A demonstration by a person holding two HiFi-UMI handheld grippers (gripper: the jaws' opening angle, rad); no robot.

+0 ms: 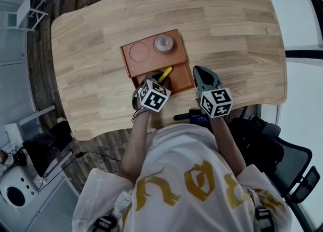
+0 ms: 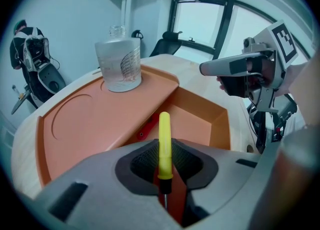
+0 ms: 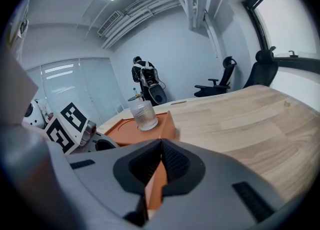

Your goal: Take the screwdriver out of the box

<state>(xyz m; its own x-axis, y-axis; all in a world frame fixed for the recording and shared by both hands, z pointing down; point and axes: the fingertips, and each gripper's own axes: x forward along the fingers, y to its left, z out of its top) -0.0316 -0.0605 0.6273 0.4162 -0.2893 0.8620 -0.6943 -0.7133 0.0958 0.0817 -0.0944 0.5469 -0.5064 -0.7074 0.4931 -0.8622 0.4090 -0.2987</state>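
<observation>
An orange box (image 1: 151,64) lies on the wooden table (image 1: 227,34); its near compartment (image 2: 200,116) stands open. My left gripper (image 1: 159,80) is over that compartment, shut on the yellow handle of the screwdriver (image 1: 165,73). In the left gripper view the screwdriver (image 2: 164,141) stands upright between the pads of the left gripper (image 2: 164,161), dark shaft pointing down. A red part (image 2: 145,128) lies inside the box. My right gripper (image 1: 199,70) hovers just right of the box, shut with nothing in it; in its own view the right gripper (image 3: 160,166) shows its pads touching.
A glass jar (image 1: 163,43) stands on the box's flat lid, beside a round recess (image 1: 139,51). A dark object (image 1: 194,117) lies at the table's near edge. Office chairs (image 1: 282,155) stand to the right. A person (image 3: 145,76) stands far off in the room.
</observation>
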